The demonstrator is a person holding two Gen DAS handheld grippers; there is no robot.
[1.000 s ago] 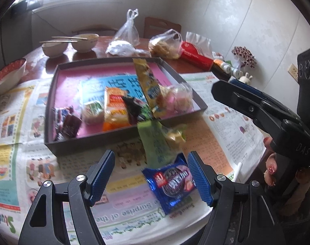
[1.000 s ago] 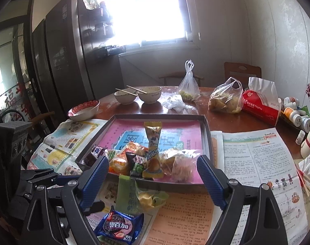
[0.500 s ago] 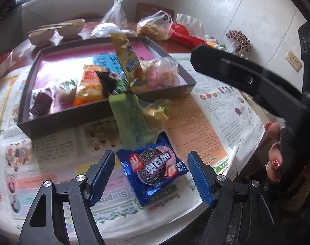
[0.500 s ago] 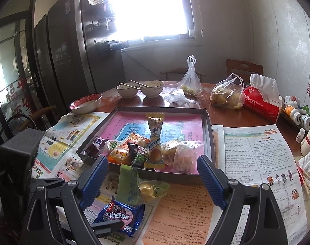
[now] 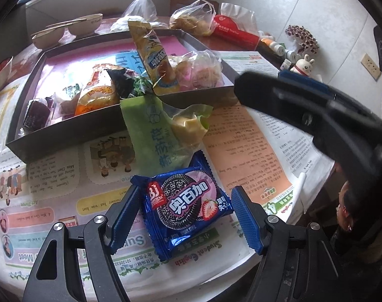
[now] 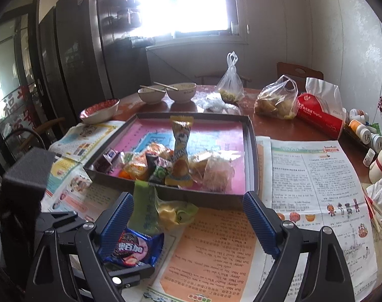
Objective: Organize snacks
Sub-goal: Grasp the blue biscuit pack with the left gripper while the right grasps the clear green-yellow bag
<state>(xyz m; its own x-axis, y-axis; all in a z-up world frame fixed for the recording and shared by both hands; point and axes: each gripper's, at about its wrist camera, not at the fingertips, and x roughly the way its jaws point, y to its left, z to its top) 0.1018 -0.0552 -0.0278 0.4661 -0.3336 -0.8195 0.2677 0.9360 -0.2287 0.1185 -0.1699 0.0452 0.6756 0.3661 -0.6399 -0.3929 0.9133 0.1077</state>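
**Blue cookie packet between the left tongs**

On the newspaper-covered table (image 5: 52, 176), the left gripper (image 5: 186, 216) stood with its blue ribbed fingers (image 5: 246, 224) spread, one on either side of the blue cookie packet (image 5: 188, 201). The packet lay flat on the newspaper, its left edge right by the left pad; whether pad and wrapper actually touched could not be told. On the right side a small gap showed between wrapper and pad.

Just beyond the packet lay a green snack wrapper (image 5: 153, 136), its far end leaning on the front wall of the dark tray (image 5: 65, 130), with a yellowish crumpled bag (image 5: 188, 125) beside it. Inside the tray, along its near wall, sat a cluster of snacks: a tall yellow packet (image 5: 153, 58) propped at a slant, an orange packet (image 5: 98, 95) and a clear bag of pink sweets (image 5: 203, 70).

The right gripper (image 6: 188, 224) hung above the table edge, jaws wide apart and holding nothing. From the right wrist view the cookie packet (image 6: 133, 249) sat low on the left, partly behind the left pad.

Farther back stood two bowls (image 6: 165, 93) with chopsticks and a red tissue pack (image 6: 319, 115).
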